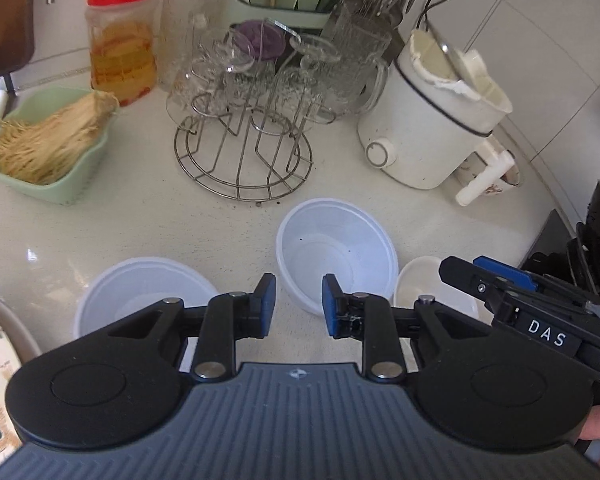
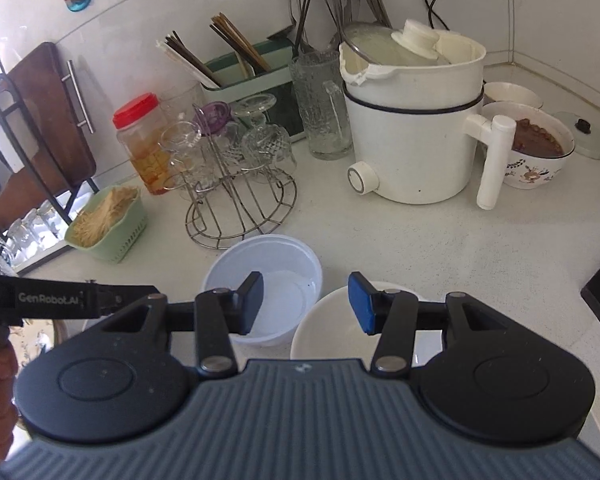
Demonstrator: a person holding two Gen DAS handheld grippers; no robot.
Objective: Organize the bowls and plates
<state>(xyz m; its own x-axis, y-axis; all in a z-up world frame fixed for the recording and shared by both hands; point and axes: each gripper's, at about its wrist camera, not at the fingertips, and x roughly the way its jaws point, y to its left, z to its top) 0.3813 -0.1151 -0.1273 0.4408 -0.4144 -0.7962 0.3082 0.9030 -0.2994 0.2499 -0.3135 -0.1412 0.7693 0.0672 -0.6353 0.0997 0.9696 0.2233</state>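
White kitchen counter, "DAS" on my right gripper, "GenRobot.AI" on my left gripper, both spread, empty.

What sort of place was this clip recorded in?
Most likely a home kitchen counter. An electric cooking pot sits plugged in by the tiled wall, a caddy of chopsticks stands behind a wire rack of upturned glasses, and a cutting board leans at the left.
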